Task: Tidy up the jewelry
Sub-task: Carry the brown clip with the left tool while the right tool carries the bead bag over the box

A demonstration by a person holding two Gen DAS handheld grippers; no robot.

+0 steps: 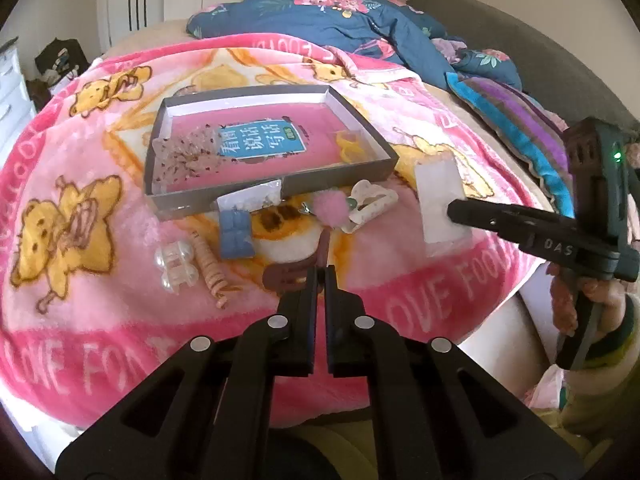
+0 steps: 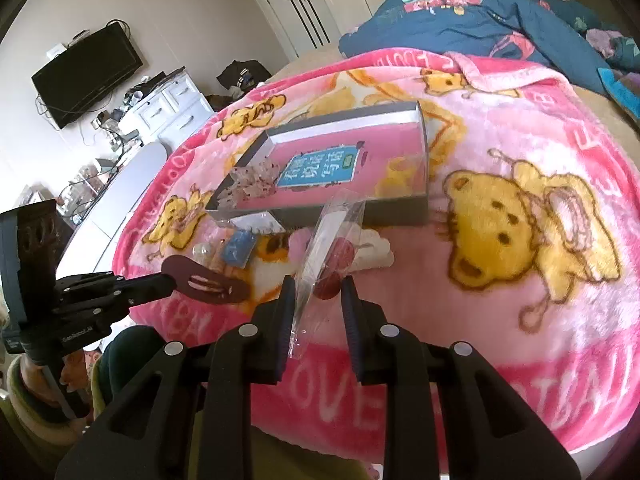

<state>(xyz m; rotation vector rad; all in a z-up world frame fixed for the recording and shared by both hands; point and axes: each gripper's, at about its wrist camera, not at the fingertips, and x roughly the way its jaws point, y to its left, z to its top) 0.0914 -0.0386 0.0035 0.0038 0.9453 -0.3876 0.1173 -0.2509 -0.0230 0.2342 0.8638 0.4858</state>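
Note:
My left gripper [image 1: 320, 270] is shut on a dark red snap hair clip [image 1: 286, 276], held above the blanket; it also shows in the right wrist view [image 2: 204, 282]. My right gripper [image 2: 318, 292] is open around a clear plastic bag [image 2: 328, 248] with red pieces inside; whether a finger touches it I cannot tell. In the left wrist view the right gripper [image 1: 454, 212] tips sit at a white bag [image 1: 440, 208]. A grey box [image 1: 272, 188] holds a pink book, a spotted clear bag [image 1: 184, 156] and a yellow piece [image 1: 352, 146].
On the pink bear blanket [image 1: 100, 264] lie a clear claw clip [image 1: 176, 266], a coiled hair tie [image 1: 210, 268], a blue square item [image 1: 236, 236], a pink pompom [image 1: 330, 208] and a white claw clip [image 1: 370, 202]. A blue quilt [image 1: 340, 20] lies behind.

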